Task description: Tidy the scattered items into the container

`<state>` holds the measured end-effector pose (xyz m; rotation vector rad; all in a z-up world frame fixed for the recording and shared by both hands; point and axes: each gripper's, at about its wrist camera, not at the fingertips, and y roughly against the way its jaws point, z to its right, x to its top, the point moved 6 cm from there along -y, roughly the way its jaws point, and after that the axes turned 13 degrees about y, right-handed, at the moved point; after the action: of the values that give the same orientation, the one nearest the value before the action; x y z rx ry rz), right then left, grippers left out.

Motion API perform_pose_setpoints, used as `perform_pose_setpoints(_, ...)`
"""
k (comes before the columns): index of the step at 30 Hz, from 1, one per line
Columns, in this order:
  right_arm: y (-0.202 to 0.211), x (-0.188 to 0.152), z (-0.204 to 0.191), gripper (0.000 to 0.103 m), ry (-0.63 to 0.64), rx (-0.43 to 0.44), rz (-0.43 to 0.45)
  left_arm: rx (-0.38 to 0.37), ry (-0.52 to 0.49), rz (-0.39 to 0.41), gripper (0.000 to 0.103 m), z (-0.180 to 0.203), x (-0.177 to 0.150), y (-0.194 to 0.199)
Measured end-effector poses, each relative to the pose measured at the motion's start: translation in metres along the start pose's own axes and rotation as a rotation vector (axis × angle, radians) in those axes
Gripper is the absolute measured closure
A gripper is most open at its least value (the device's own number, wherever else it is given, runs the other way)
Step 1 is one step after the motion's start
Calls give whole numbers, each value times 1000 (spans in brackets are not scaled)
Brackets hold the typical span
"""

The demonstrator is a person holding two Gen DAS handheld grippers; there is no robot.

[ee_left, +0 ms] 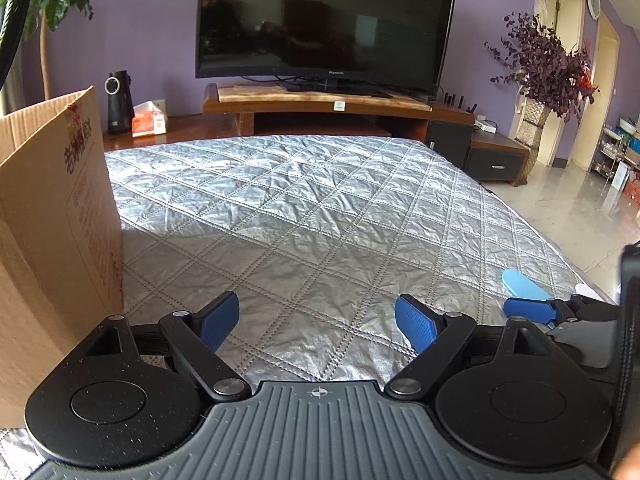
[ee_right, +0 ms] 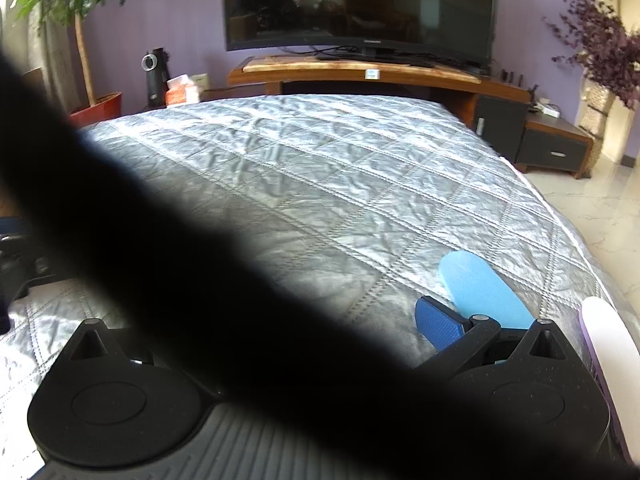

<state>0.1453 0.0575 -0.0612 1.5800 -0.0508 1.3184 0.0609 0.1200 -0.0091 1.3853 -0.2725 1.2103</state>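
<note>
On the quilted cover (ee_right: 360,184), a flat light-blue oval piece (ee_right: 480,288) lies beside the right tongs (ee_right: 328,320), spread wide, empty.

This is a living room in a home. A large flat television (ee_left: 326,24) stands on a wooden TV cabinet (ee_left: 320,106) against a purple wall, with a green potted tree (ee_right: 76,20) on one side and a vase of dark purple dried flowers (ee_left: 538,76) on the other. The floor is of shiny pale tiles (ee_left: 568,208), and a wall clock (ee_left: 593,0) hangs near a doorway.
</note>
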Motion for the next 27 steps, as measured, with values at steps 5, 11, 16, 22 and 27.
perform_pose_setpoints(5,62,14,41,13,-99,-24,151,-30,-10,-5,14,6,-1,3)
perform_pose_setpoints(11,117,-29,127,8,-40,-306,121,-48,-64,-17,13,18,-10,1)
perform_pose_setpoints(16,125,-69,173,15,-224,-234,75,-41,-47,-23,13,19,-12,0)
perform_pose_setpoints(22,102,-74,155,14,-134,-158,13,-45,-60,-29,13,23,-17,1)
perform_pose_setpoints(27,92,-69,142,10,-80,-144,-4,-53,-60,-31,13,23,-17,2)
